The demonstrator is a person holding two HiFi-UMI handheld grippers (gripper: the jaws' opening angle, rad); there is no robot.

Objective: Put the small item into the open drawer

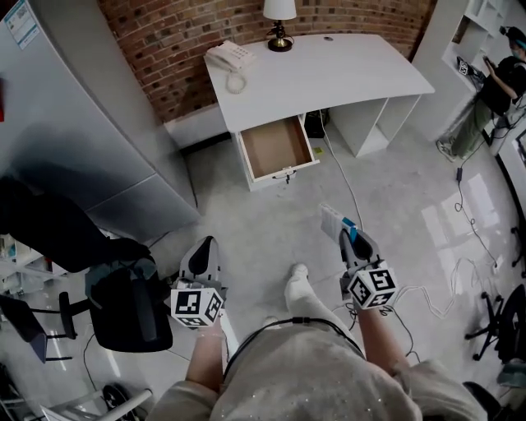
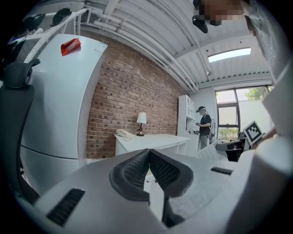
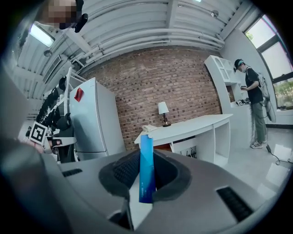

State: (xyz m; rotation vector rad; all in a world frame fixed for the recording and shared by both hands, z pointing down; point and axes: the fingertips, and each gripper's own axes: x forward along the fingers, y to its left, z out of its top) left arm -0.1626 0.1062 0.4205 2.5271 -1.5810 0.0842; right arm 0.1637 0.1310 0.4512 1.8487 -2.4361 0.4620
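The white desk point(image 1: 329, 74) stands ahead against the brick wall, and its wooden drawer point(image 1: 275, 146) is pulled open and looks empty. My right gripper point(image 1: 352, 237) hangs over the floor short of the desk, shut on a small flat blue item point(image 1: 335, 219). In the right gripper view that blue item point(image 3: 146, 169) stands upright between the pads. My left gripper point(image 1: 204, 247) is level with it to the left. In the left gripper view its jaws point(image 2: 149, 161) are shut with the pads touching and nothing between them.
A lamp point(image 1: 279, 20) and a telephone point(image 1: 230, 56) sit on the desk. A grey fridge point(image 1: 90, 123) stands at the left, with a black office chair point(image 1: 123, 304) below it. Cables point(image 1: 345, 185) trail across the floor. A person point(image 1: 493, 90) stands at shelves far right.
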